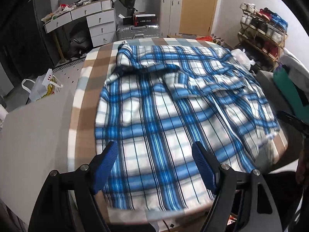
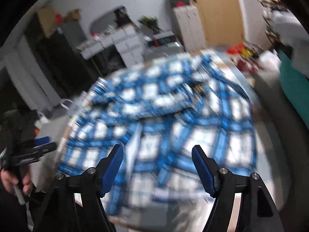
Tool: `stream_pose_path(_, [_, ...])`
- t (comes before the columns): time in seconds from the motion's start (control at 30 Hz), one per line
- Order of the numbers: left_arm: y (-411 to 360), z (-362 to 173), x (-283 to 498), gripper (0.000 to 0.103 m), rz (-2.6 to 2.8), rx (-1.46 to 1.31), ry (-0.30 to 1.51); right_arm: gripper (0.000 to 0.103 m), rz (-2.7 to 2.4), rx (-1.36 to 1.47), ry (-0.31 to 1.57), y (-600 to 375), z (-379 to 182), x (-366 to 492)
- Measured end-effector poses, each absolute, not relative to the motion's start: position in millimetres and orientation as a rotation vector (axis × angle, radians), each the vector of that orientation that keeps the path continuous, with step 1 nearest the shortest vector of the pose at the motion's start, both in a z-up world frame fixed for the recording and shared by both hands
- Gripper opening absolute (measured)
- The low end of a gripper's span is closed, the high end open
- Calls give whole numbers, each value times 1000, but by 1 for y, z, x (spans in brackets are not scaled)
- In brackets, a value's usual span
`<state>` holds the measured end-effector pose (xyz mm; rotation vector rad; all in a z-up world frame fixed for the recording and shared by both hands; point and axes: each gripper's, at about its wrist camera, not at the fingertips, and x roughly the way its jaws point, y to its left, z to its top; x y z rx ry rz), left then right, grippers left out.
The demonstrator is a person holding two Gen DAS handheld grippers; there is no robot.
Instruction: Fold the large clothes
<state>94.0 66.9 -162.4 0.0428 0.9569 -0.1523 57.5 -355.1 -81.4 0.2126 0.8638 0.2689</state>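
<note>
blue-and-white plaid shirt (rumpled) spread across the checked table

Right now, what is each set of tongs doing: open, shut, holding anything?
Left tongs: open, empty, above the plaid shirt.
Right tongs: open, nothing between them, over the same shirt.

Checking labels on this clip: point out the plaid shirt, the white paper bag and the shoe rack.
plaid shirt (image 1: 173,112): left wrist view, middle of the spread cloth.
white paper bag (image 1: 41,88): left wrist view, its front face.
shoe rack (image 1: 262,32): left wrist view, a middle shelf.
</note>
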Motion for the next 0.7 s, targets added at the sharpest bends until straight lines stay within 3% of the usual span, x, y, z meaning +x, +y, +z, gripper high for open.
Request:
stream_pose_path(0.23, [-6,-180,83,76,-377,99,1011,73,135,158,1121,-402,-118,77])
stream_pose_path(0.37, [-56,-181,97,76,-433,243,936,73,76,157,1151,-426,-135,74])
stream_pose_path(0.53, [-76,-197,126,76,-507,146,972,69,88,116,1185,-422,-150,81])
stream_pose_path(0.63, [-76,-215,139,76,-439,132,1040,40,50,29,1167,-417,-156,80])
stream_pose_path(0.67, [-75,-219,147,76,-410,114,1088,14,33,1,1165,-417,-157,80])
stream_pose_path(0.7, [-73,-221,151,76,-413,84,1112,9,28,-8,1162,-417,-156,79])
